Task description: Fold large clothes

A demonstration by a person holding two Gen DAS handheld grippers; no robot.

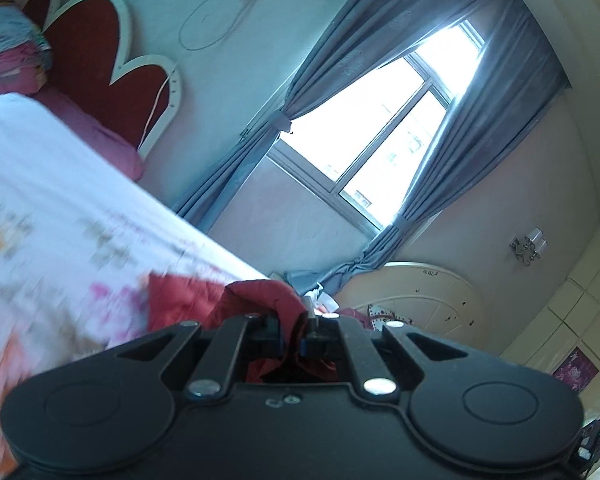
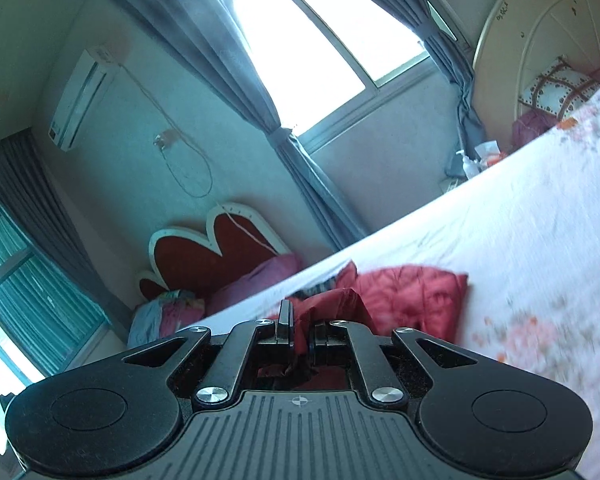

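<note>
A red padded garment (image 2: 412,300) lies bunched on the floral white bedsheet (image 2: 532,248). My right gripper (image 2: 302,332) is shut on a fold of it, with red cloth pinched between its fingers. In the left wrist view my left gripper (image 1: 294,326) is also shut on the red garment (image 1: 260,300), which bunches up just in front of the fingers over the bedsheet (image 1: 52,200). Both views are tilted and the sheet is motion-blurred.
A red heart-shaped headboard (image 1: 100,52) with pink pillows (image 2: 256,280) stands at the bed's head. A window (image 1: 380,132) with grey-blue curtains fills the wall. A cream round headboard (image 2: 548,40) stands beyond. An air conditioner (image 2: 80,100) hangs high on the wall.
</note>
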